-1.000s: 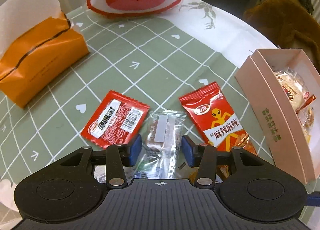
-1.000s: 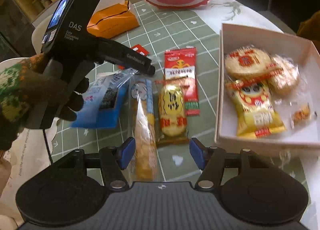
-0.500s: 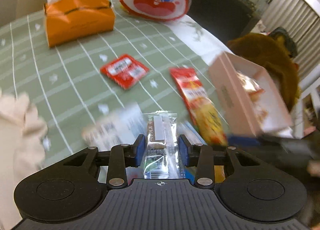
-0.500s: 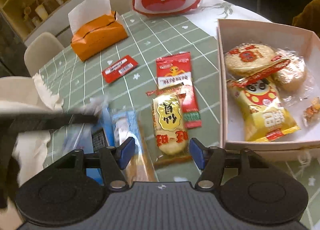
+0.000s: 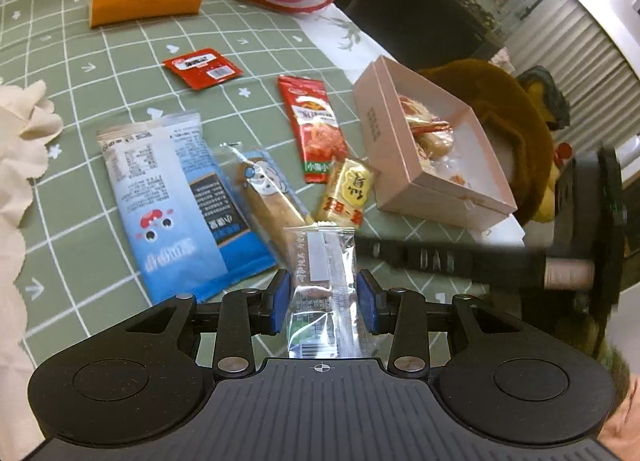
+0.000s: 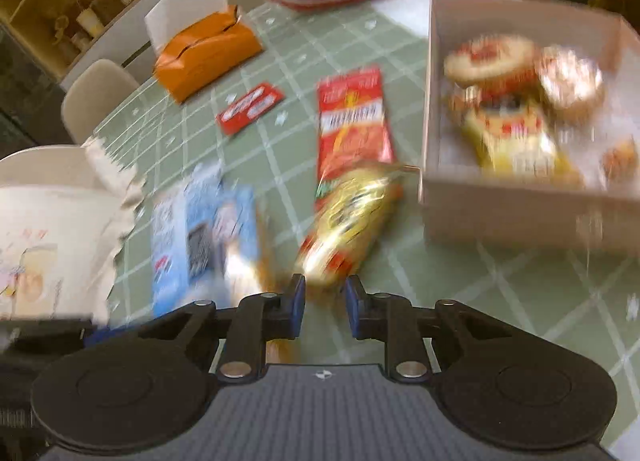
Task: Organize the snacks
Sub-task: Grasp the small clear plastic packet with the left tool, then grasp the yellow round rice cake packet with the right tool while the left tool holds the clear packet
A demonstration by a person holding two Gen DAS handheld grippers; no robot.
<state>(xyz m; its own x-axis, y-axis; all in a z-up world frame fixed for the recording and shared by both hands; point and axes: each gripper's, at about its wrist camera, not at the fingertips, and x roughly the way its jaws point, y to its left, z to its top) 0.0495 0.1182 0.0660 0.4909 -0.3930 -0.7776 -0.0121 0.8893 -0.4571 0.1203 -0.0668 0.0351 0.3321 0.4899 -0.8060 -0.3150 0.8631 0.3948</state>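
Lengthwise, clear snack packet [image 5: 323, 261] points away between fingers [image 5: 280, 297].

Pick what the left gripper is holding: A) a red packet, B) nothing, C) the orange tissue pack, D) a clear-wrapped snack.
D: in the left wrist view the left gripper has its blue pads on both sides of a clear-wrapped snack, held above the table.

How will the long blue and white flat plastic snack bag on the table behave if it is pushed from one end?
The long blue and white flat plastic snack bag probably slides easily: it lies flat on smooth green cloth. It looks thin and light, so it may crumple or turn. It overlaps the clear-wrapped bread stick, likely dragging it along.
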